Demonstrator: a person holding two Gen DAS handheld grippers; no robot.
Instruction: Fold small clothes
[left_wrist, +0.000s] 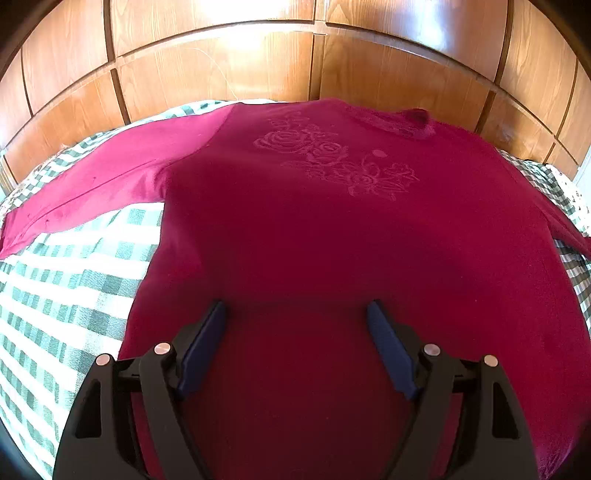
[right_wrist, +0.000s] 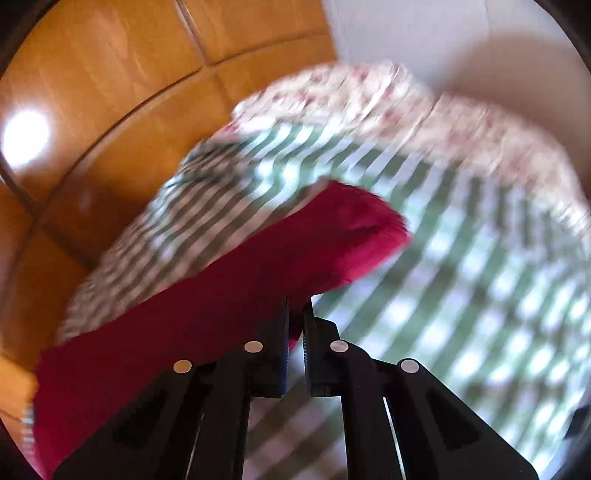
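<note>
Left wrist view: a magenta long-sleeved shirt (left_wrist: 332, 229) is spread out flat, front side up, on a green-and-white checked bedspread (left_wrist: 74, 280).
Shirt details: there's a tone-on-tone rose print (left_wrist: 332, 158) on the chest, and the neckline (left_wrist: 417, 118) sits at the far edge, close to the wooden panelled wall (left_wrist: 221, 66).
Sleeve on the left: one sleeve (left_wrist: 85, 192) is stretched out sideways across the checks, pretty much straight.
Left gripper (left_wrist: 296, 310): hanging over the lower part of the shirt body, blue pads (left_wrist: 205, 347) spread wide apart, nothing between them.
Right wrist view: very motion-blurred, so take the details loosely.
Right gripper (right_wrist: 296, 306): jaws clenched nearly together with a bit of magenta fabric pinched between them.
What it's holding: looks like the shirt's other sleeve (right_wrist: 258, 266), lifted up off the bedspread (right_wrist: 461, 266), with the cuff end (right_wrist: 384, 225) sticking out past the fingers.
Background on the right: a floral-patterned cloth (right_wrist: 369, 99) lies along the far edge of the bed, with a white wall (right_wrist: 424, 33) behind it and the wood panelling (right_wrist: 110, 74) on the left.
</note>
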